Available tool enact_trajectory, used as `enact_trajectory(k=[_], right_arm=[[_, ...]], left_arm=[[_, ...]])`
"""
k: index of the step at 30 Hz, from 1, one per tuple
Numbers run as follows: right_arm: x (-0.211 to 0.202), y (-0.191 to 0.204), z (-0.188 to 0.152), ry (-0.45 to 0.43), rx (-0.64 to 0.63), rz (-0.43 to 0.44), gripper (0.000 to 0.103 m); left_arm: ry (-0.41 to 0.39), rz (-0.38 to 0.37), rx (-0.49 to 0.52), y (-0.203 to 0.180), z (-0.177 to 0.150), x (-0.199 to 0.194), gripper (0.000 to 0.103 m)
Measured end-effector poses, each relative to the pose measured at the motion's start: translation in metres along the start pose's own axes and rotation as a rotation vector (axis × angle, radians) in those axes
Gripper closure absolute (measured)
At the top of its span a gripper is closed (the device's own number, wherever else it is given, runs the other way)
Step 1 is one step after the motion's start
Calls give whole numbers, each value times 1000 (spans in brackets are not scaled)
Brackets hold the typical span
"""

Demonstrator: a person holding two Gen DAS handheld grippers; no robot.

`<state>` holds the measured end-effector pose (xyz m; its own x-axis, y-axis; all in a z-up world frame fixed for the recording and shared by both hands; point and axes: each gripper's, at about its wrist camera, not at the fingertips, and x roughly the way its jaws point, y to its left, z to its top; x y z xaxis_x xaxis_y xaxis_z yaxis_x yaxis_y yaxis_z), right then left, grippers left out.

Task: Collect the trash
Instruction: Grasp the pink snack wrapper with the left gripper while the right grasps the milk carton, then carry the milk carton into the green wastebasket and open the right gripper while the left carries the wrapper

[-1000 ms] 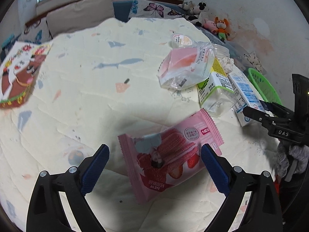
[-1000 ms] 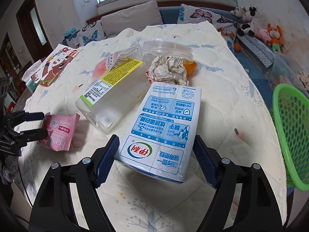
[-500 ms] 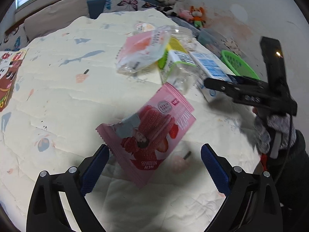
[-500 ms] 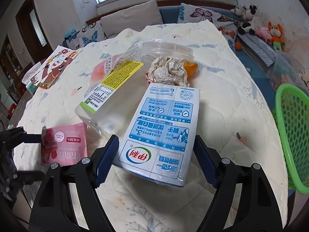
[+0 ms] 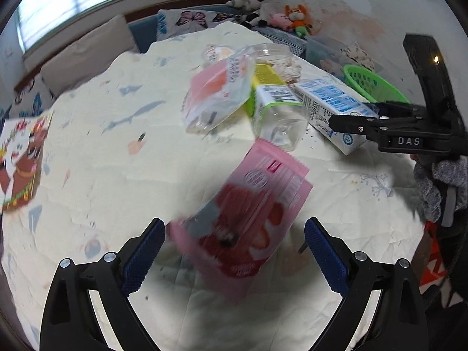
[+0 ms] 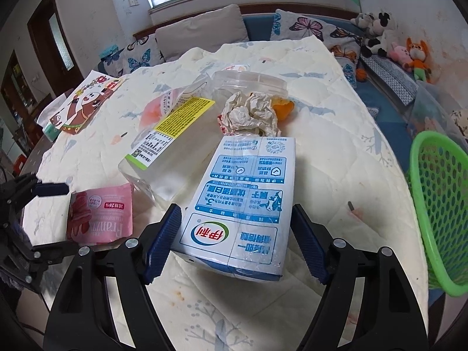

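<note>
A pink snack wrapper [image 5: 248,213] lies tilted and blurred between the fingers of my left gripper [image 5: 234,251], which is open; a wide gap shows beside its right pad. The right wrist view shows the same wrapper [image 6: 99,213] between that left gripper's [image 6: 71,216] spread fingers. A blue-and-white milk carton [image 6: 242,199] lies flat on the quilted table cover [image 6: 336,152]. My right gripper [image 6: 235,242] straddles the carton's near end. Its jaws are closing and the pads stand right at the carton's sides. The left wrist view has the right gripper [image 5: 351,115] at the carton [image 5: 327,105].
A clear bottle with a yellow-green label [image 6: 163,158], crumpled paper [image 6: 251,114], a clear round tub [image 6: 248,82], orange peel [image 6: 283,108] and a pink-and-clear bag [image 5: 219,96] lie behind the carton. A green basket [image 6: 438,204] stands off the table's right edge. A picture book [image 6: 84,102] lies far left.
The left gripper has rolled and shifted, so the pink wrapper now sits more tilted between its fingers. The right gripper's fingers have drawn slightly closer around the carton.
</note>
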<state>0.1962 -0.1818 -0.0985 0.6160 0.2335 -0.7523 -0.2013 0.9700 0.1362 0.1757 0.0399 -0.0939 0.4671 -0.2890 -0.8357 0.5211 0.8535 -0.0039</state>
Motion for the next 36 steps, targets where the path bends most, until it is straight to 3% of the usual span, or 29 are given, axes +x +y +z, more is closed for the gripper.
enact_trajectory(k=[7,10,18,20,21,22,24,30,36], right_arm=[[0,-3,-4,21,-10,-1,27],[1,-5,-3,20,4,4,20],[13,2,10,26,8,-35,20],[17,2,13,36,12,-46,23],[19,2,13,39,12,-59,30],[19,1,14,44,11,-68,33],[18,-1,13,41,18,-57,35],[-2,-7,6,9,10,-41,36],[-27,-16,-2,-28,4,-27,36]], left_arm=[[14,10,36,-8,11,18,10],[16,21,41,-8,13,21,10],[19,21,72,-10,18,27,10],[24,21,74,-11,18,30,10],[23,27,74,-12,17,30,11],[24,28,69,-12,17,31,13],[33,27,51,-11,17,33,32],[40,20,-8,-16,13,30,57],[17,25,-48,-25,11,17,69]])
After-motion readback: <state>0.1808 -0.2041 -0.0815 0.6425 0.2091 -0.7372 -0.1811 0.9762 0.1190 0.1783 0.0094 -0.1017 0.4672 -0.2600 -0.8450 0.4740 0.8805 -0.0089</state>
